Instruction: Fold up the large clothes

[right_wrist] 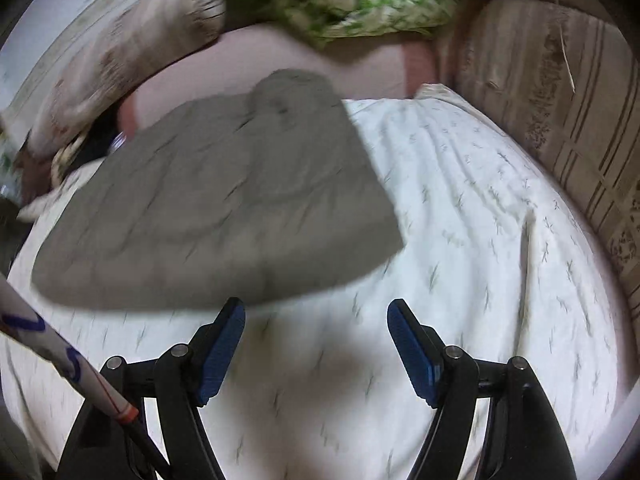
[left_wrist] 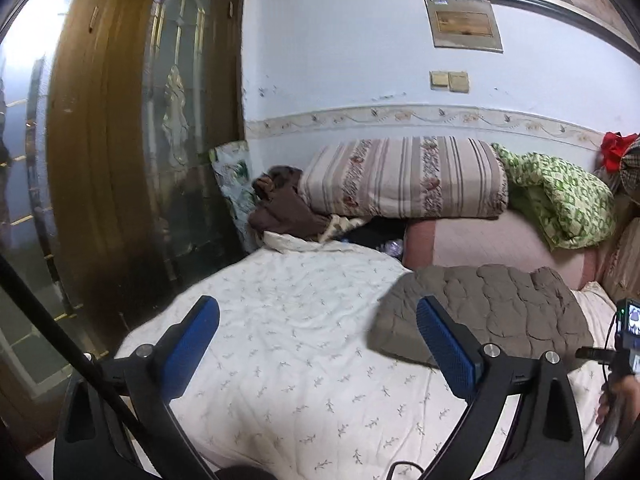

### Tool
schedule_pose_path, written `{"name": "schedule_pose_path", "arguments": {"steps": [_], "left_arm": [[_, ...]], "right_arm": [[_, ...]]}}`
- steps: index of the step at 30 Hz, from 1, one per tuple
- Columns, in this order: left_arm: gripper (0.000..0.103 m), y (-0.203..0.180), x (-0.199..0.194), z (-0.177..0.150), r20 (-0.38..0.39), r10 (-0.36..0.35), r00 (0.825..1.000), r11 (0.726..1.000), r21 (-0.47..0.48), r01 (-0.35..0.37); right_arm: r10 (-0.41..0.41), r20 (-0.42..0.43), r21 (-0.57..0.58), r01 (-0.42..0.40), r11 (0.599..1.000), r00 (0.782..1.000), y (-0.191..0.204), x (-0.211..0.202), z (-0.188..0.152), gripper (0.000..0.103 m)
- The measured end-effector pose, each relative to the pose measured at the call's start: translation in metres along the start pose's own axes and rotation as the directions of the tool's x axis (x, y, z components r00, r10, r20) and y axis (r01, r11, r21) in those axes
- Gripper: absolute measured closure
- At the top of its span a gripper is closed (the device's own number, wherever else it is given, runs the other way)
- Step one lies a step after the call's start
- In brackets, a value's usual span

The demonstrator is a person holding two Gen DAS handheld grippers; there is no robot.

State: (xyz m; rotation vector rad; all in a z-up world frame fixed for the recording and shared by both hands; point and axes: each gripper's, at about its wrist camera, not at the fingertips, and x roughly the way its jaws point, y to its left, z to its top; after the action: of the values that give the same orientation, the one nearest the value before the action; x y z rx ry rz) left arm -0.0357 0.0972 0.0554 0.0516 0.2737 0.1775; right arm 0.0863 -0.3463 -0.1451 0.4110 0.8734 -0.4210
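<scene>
The folded grey quilted garment (left_wrist: 486,312) lies flat on the white sprig-print bedsheet (left_wrist: 280,360), at 2 o'clock from the left gripper (left_wrist: 318,344) in the left wrist view. The left gripper's jaws are spread wide, with nothing between the blue pads (left_wrist: 188,344); only bedsheet shows in the gap. The garment's near left corner sits just behind the right-hand pad; contact cannot be determined.

In the right wrist view, the same garment (right_wrist: 216,216) occupies the 11 o'clock sector ahead of the right gripper (right_wrist: 316,344). The right gripper's jaws are also spread and hold nothing. The garment's near edge lies just beyond the left-hand fingertip. This view is motion-blurred.

At 12 o'clock behind the garment lies a pink cushion (left_wrist: 500,240), with a striped floral quilt roll (left_wrist: 400,178) and a green patterned quilt (left_wrist: 560,200) stacked on it. A brown cloth bundle (left_wrist: 284,208) lies at 11 o'clock, beside a wooden wardrobe (left_wrist: 120,140). A hand (left_wrist: 618,400) grips a device at 3 o'clock.
</scene>
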Motion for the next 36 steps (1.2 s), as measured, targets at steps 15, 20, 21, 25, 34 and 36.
{"name": "schedule_pose_path", "arguments": {"steps": [15, 20, 21, 25, 34, 36], "left_arm": [[0.003, -0.027, -0.009, -0.003, 0.032, -0.017, 0.999, 0.999, 0.037, 0.016], [0.003, -0.031, 0.000, -0.014, -0.052, -0.092, 0.994, 0.996, -0.010, 0.092], [0.003, -0.032, 0.002, -0.017, -0.073, -0.098, 0.992, 0.995, -0.003, 0.098], [0.003, -0.036, 0.010, -0.029, -0.161, -0.120, 0.980, 0.991, 0.034, 0.127], [0.003, -0.038, 0.030, -0.061, -0.264, -0.046, 0.964, 0.993, 0.095, 0.073], [0.003, -0.037, 0.033, -0.065, -0.280, -0.049, 0.959, 0.993, 0.094, 0.078]], "right_arm": [[0.137, -0.035, 0.021, -0.136, 0.990, 0.990, -0.008, -0.043, -0.042, 0.022], [0.200, -0.033, -0.017, -0.200, 0.980, 0.979, 0.015, -0.080, -0.096, 0.021], [0.196, -0.037, -0.026, -0.197, 0.980, 0.980, 0.020, -0.083, -0.104, 0.021], [0.212, -0.087, -0.064, -0.218, 0.974, 0.973, 0.044, -0.084, -0.133, 0.021], [0.257, -0.185, -0.234, -0.296, 0.926, 0.949, 0.111, -0.091, -0.170, 0.021], [0.255, -0.185, -0.255, -0.297, 0.920, 0.949, 0.120, -0.095, -0.175, 0.021]]}}
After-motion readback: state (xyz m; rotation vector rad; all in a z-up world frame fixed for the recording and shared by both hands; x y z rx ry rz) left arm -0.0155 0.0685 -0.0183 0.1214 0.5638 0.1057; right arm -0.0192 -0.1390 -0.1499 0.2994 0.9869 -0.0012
